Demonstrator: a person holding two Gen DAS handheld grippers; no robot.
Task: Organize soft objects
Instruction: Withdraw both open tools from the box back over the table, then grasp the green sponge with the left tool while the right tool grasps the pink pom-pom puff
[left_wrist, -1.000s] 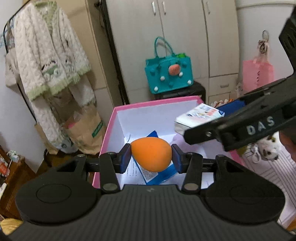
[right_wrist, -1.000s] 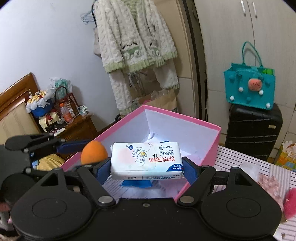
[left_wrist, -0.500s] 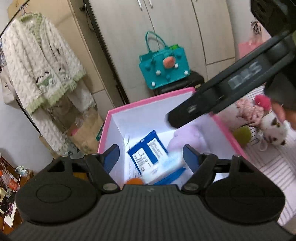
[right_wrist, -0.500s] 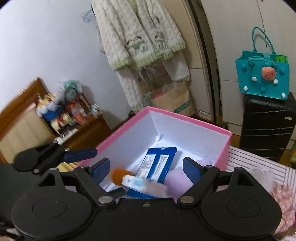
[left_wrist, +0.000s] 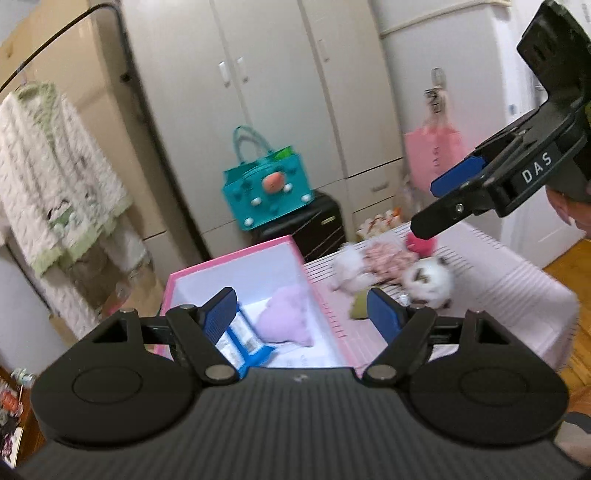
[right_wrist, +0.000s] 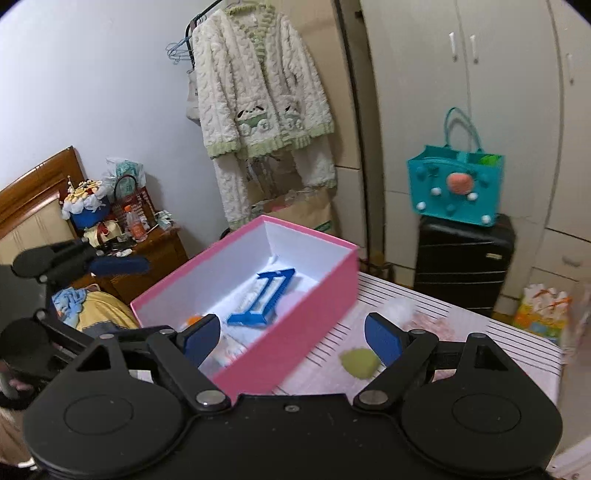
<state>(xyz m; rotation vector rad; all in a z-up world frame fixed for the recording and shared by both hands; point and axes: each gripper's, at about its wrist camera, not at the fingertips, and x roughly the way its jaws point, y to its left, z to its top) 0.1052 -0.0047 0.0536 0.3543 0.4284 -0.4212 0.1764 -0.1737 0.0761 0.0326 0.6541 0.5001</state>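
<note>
over the pink cardboard box (right_wrist: 295, 295), both drops are done: left gripper (left_wrist: 306, 317) has just sprung open, empty; right gripper (right_wrist: 291, 338) wide, empty. orange foam egg (right_wrist: 192, 319) and tissue pack inside; green sponge (right_wrist: 360, 363) next.

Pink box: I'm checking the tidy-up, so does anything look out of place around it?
Several soft items sit outside the pink box: an olive sponge, a white plush and a pink frilly piece lie loose on the striped table.
</note>
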